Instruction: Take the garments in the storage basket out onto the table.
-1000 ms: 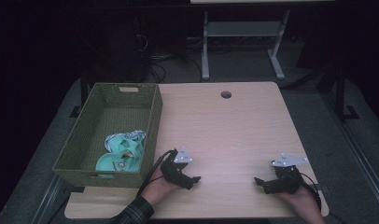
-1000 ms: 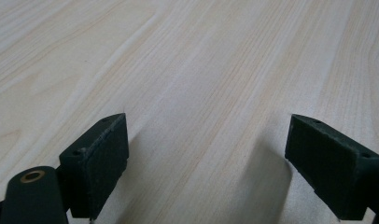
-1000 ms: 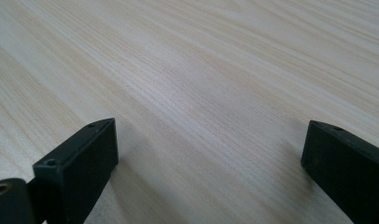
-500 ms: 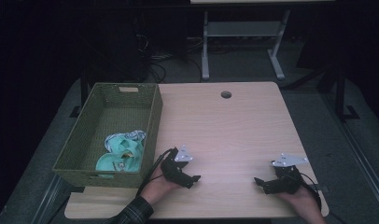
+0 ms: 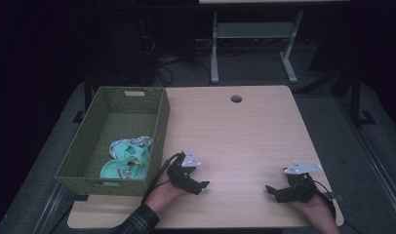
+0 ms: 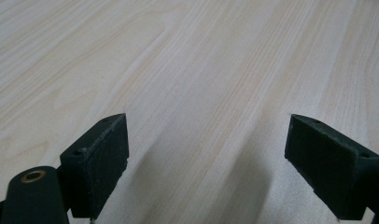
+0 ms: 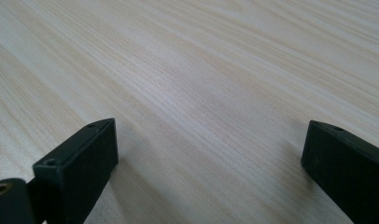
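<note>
On the light wooden table, my left gripper rests near the front edge, just right of the green basket. Its jaws stand wide open over bare wood, as the left gripper view shows. My right gripper lies at the front right, pointing left, also open with nothing between its fingers. A crumpled teal and white cloth lies inside the basket at its near end.
The woven basket takes up the table's left side. A round cable hole sits near the far edge. Beyond the table stand a metal desk frame and cables on a dark floor.
</note>
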Demonstrator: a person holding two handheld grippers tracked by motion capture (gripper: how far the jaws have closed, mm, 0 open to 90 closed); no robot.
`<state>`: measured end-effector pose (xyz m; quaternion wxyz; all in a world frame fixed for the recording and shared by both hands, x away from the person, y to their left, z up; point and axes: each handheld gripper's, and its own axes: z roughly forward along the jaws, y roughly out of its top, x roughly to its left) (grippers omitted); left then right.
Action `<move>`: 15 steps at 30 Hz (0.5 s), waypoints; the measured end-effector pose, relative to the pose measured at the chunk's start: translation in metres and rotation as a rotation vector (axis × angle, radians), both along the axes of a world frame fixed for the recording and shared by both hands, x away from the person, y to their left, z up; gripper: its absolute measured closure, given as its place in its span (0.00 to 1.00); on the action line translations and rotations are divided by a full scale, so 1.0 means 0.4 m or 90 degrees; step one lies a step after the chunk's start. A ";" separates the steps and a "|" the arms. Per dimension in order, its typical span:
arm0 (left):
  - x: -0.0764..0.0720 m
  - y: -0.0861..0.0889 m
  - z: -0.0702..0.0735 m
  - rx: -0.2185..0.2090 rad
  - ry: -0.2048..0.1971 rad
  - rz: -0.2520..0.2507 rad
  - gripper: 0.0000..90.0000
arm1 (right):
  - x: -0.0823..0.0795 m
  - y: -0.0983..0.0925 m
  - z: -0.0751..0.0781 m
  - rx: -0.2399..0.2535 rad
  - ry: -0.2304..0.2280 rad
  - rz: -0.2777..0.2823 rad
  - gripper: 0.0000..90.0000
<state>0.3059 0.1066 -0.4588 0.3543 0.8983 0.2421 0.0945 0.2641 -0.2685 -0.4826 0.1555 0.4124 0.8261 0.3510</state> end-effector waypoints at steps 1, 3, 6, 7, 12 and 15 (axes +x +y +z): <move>0.001 0.000 0.001 -0.001 0.000 0.000 0.14 | 0.000 0.000 0.000 0.000 0.000 0.000 0.04; 0.002 0.000 0.004 -0.005 -0.001 -0.001 0.14 | 0.000 0.000 0.000 0.000 0.000 0.000 0.04; 0.004 0.003 0.010 -0.009 0.002 -0.003 0.14 | 0.000 0.000 0.000 -0.001 0.000 0.001 0.04; 0.004 0.003 0.010 -0.009 0.002 -0.003 0.14 | 0.000 0.000 0.000 -0.001 0.000 0.001 0.04; 0.005 0.003 0.016 -0.017 0.004 -0.002 0.14 | 0.000 0.000 0.000 0.000 0.000 0.000 0.04; 0.006 0.003 0.020 -0.014 0.003 -0.004 0.14 | 0.000 0.000 0.000 0.000 0.000 0.000 0.04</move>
